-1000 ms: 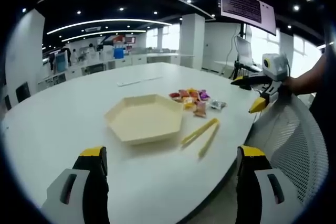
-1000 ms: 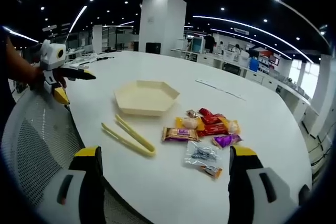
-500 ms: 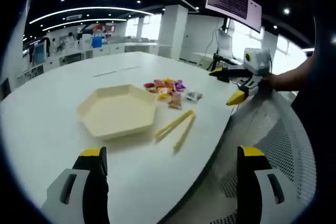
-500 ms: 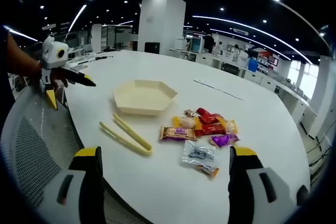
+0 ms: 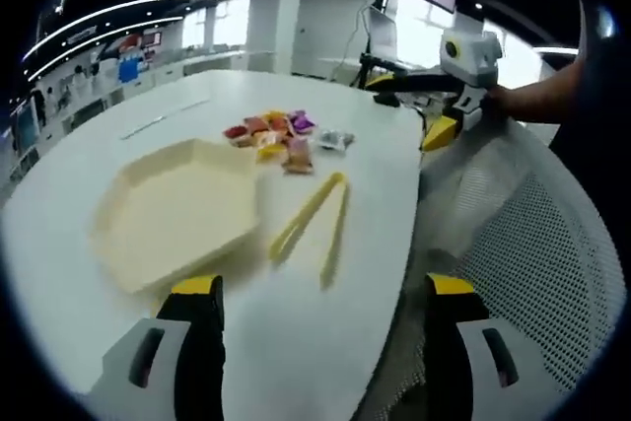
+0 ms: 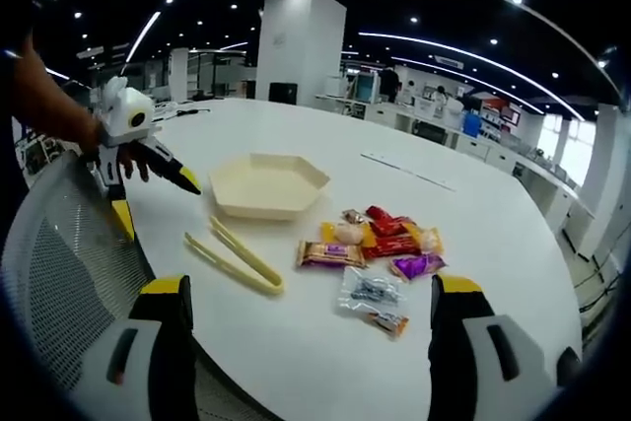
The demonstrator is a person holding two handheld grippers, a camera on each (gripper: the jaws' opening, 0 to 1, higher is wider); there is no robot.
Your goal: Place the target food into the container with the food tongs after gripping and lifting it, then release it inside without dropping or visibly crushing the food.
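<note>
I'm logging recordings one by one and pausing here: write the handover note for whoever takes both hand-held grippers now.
Left hand-held gripper: open, holding nothing, above the table edge facing the tongs.
Right hand-held gripper: open, holding nothing, facing the snacks.
Yellow food tongs lie flat on the white table, between the table edge and the hexagonal tray.
The tray holds no food.
Pile of wrapped snacks sits on the table beside the tray.
Done: nothing.
Left: pick up the tongs, grip a snack, lift it, release it in the tray.

Both grippers (image 5: 320,342) (image 6: 308,342) empty, fingers wide apart.
</note>
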